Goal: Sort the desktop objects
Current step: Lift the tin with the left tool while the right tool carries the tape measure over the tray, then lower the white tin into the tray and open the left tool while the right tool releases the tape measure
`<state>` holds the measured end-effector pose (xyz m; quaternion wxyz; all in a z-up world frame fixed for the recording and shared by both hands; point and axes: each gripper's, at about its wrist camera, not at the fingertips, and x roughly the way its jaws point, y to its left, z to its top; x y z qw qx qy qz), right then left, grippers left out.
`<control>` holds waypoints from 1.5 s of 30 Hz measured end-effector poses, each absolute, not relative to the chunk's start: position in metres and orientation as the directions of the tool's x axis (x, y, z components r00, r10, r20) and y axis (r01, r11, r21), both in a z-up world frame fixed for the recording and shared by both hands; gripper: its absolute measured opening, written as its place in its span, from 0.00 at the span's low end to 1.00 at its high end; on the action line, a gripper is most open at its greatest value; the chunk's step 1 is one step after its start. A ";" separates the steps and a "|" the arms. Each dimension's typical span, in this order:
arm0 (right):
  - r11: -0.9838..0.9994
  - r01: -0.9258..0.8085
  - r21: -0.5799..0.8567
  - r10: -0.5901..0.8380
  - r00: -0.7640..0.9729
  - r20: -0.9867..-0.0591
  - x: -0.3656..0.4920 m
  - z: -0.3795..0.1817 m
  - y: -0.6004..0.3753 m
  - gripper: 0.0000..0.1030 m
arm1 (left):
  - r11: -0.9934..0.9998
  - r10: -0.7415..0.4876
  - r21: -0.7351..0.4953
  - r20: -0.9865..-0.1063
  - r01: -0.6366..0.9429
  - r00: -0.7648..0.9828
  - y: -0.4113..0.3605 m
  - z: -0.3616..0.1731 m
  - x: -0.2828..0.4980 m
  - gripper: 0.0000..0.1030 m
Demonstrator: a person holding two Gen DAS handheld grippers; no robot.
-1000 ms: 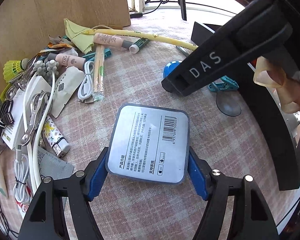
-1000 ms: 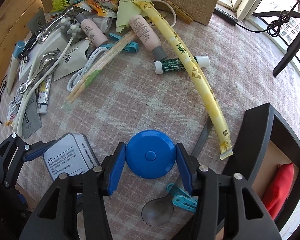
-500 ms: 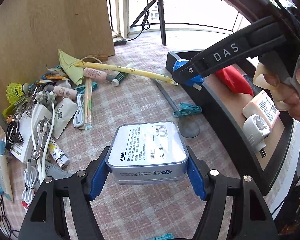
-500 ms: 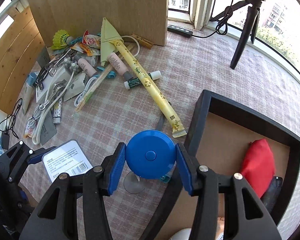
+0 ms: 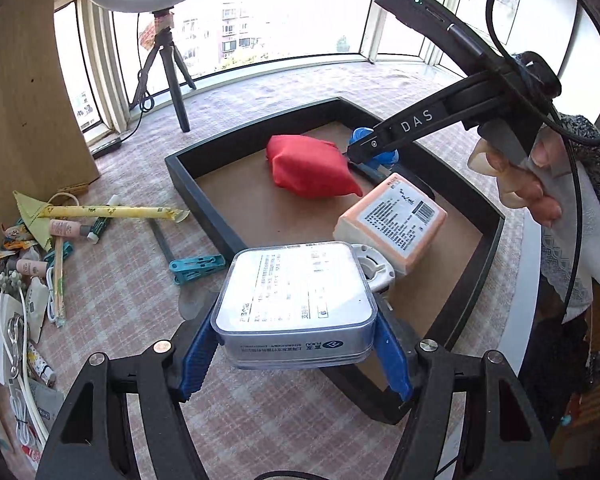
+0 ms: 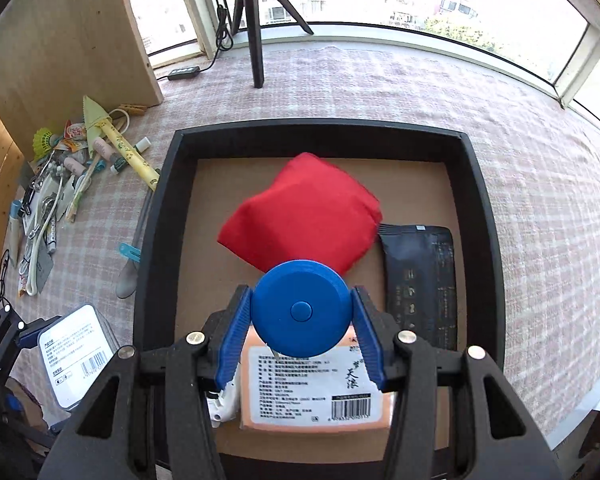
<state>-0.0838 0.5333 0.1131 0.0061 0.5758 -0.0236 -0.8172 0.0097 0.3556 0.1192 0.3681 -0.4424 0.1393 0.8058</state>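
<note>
Left gripper (image 5: 296,344) clamps a clear-lidded grey box (image 5: 296,300) between its blue pads, label side up, lifted off the cloth and hanging over the near-left wall of the black tray (image 5: 192,184). Right gripper (image 6: 302,334) is closed on a round blue tape measure (image 6: 300,308), pads on both sides, held above the tray interior, over the near end of the peach box.

Inside the tray: red cloth pouch (image 6: 300,216) toward the middle-far part, black foil packet (image 6: 420,284) along the right side just beside the pouch, peach box with a barcode label (image 6: 316,388) at the near end, a white plug adapter (image 5: 374,274) tucked against its left edge. In the left wrist view a person's hand (image 5: 528,176) grips the right tool's handle.

Left of the tray, on the pink checked tablecloth (image 6: 540,200): teal clip (image 5: 196,266) and a grey spoon (image 6: 128,280) near the tray wall, long yellow wrapped tube (image 5: 112,211) with its end close to the tray corner. Farther left, a heap of small items against a wooden board (image 6: 60,40): shuttlecock (image 6: 44,140), pink tubes, white cables, chopsticks. Black tripod (image 6: 256,24) stands on the cloth by the window.
</note>
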 end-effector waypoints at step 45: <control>-0.972 0.200 0.128 -0.191 -0.337 -0.922 -0.103 0.123 0.457 0.62 | -0.909 0.212 0.005 -0.855 -0.418 -0.473 0.214 0.139 -0.074 0.69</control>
